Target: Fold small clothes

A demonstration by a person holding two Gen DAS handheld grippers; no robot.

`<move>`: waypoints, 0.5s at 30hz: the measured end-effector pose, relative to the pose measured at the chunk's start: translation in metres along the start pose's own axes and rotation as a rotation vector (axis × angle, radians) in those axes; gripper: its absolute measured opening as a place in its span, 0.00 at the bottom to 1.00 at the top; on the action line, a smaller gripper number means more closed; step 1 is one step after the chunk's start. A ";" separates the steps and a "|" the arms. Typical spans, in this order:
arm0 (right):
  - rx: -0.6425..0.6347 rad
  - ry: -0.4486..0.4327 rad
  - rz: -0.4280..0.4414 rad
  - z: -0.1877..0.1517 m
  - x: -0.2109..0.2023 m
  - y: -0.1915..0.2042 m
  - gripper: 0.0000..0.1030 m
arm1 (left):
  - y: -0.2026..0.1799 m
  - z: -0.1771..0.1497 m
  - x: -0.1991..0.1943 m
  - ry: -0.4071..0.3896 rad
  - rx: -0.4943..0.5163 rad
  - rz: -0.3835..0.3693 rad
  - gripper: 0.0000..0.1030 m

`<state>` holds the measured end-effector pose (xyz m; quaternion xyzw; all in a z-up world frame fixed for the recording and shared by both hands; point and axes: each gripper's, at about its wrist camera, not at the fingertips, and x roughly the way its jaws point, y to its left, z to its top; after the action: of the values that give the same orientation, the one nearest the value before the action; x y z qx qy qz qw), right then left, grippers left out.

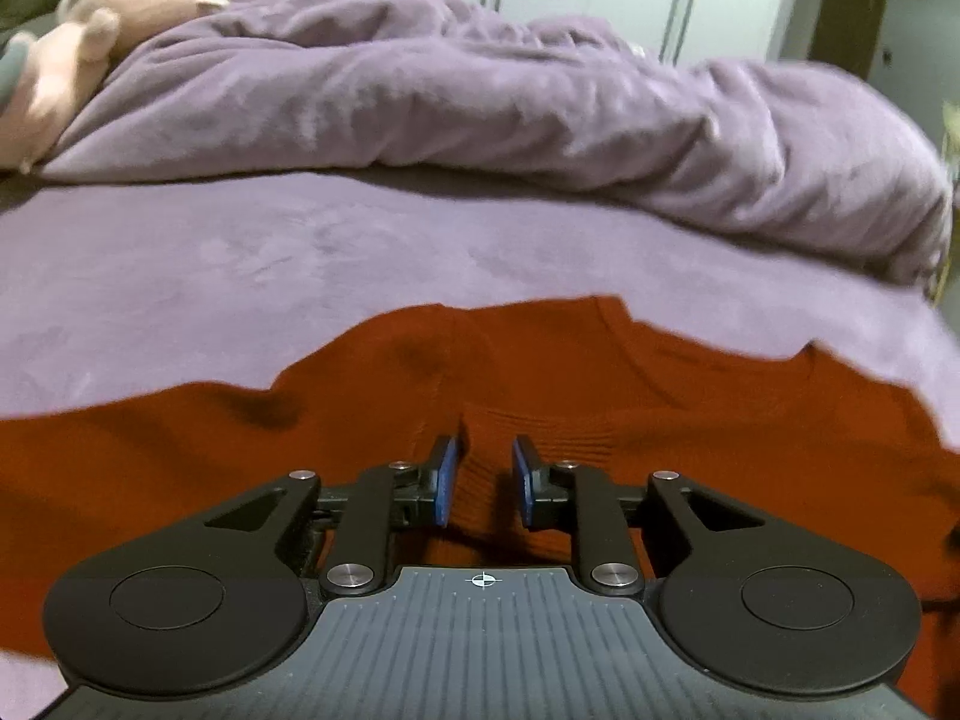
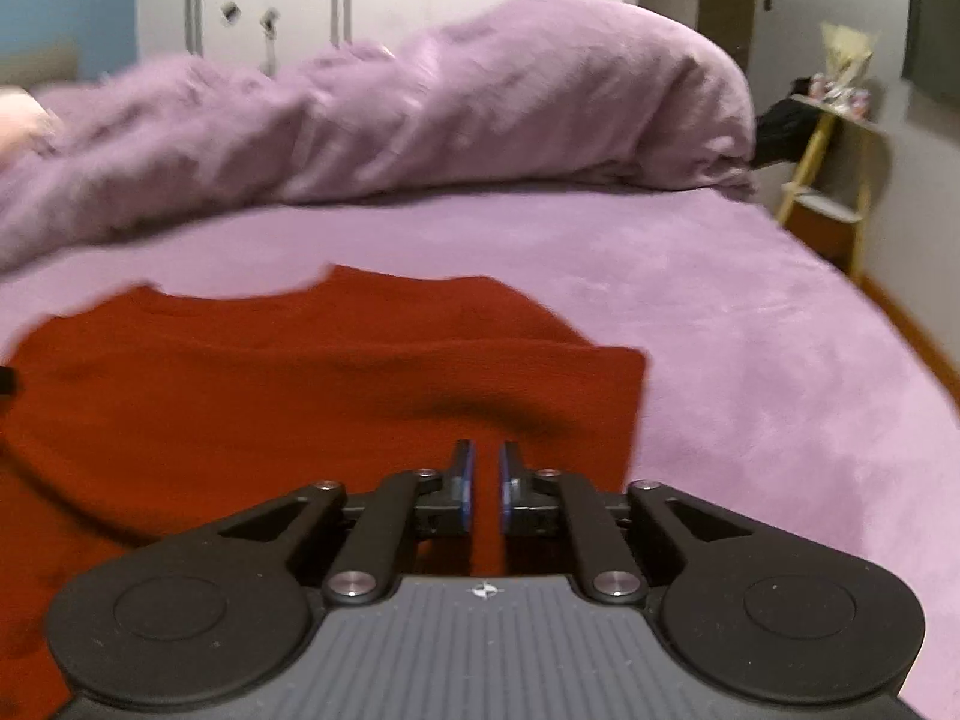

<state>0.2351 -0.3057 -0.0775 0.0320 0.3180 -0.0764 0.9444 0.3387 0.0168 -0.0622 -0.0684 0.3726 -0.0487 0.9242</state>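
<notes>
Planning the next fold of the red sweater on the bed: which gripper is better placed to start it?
Probably left: the left gripper has the red sweater's ribbed cuff between its fingers, which are slightly apart.

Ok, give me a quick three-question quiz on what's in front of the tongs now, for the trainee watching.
1. True or false: the rust-red sweater lies on a bare wooden floor.
2. What sits between the pads of the left tongs? A) a ribbed edge of the sweater B) a sock C) a towel
3. Fill in: the pink plush toy lies next to the bunched purple ____.

Key: 1 false, it lies on the purple bed sheet; 2 A; 3 duvet.
</notes>
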 end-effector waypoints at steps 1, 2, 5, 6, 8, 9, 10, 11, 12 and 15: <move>-0.009 0.000 0.013 -0.005 -0.004 0.001 0.19 | 0.000 -0.001 -0.006 0.003 -0.007 -0.028 0.25; -0.033 0.014 0.006 -0.010 -0.004 0.003 0.20 | -0.002 -0.002 -0.011 0.010 -0.007 -0.052 0.26; -0.087 0.013 -0.022 -0.021 -0.005 0.008 0.20 | -0.013 -0.005 -0.015 0.037 0.009 -0.116 0.31; -0.100 0.015 -0.039 -0.021 -0.005 0.009 0.20 | -0.018 -0.006 -0.012 0.048 0.021 -0.121 0.32; -0.116 0.021 -0.060 -0.019 -0.005 0.010 0.20 | -0.029 -0.011 -0.003 0.080 0.051 -0.106 0.32; -0.139 0.021 -0.072 -0.019 -0.002 0.011 0.19 | -0.032 -0.013 0.002 0.096 0.056 -0.098 0.32; -0.164 0.019 -0.084 -0.020 -0.001 0.013 0.19 | -0.034 -0.016 0.007 0.109 0.054 -0.090 0.32; -0.186 0.016 -0.091 -0.023 -0.002 0.015 0.19 | -0.034 -0.017 0.009 0.106 0.047 -0.083 0.32; -0.201 0.016 -0.091 -0.023 -0.001 0.015 0.19 | -0.034 -0.018 0.010 0.101 0.041 -0.083 0.32; -0.185 0.019 -0.069 -0.023 -0.002 0.009 0.19 | -0.033 -0.019 0.011 0.101 0.023 -0.081 0.32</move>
<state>0.2214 -0.2938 -0.0948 -0.0656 0.3335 -0.0789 0.9371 0.3320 -0.0186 -0.0779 -0.0703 0.4153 -0.0938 0.9021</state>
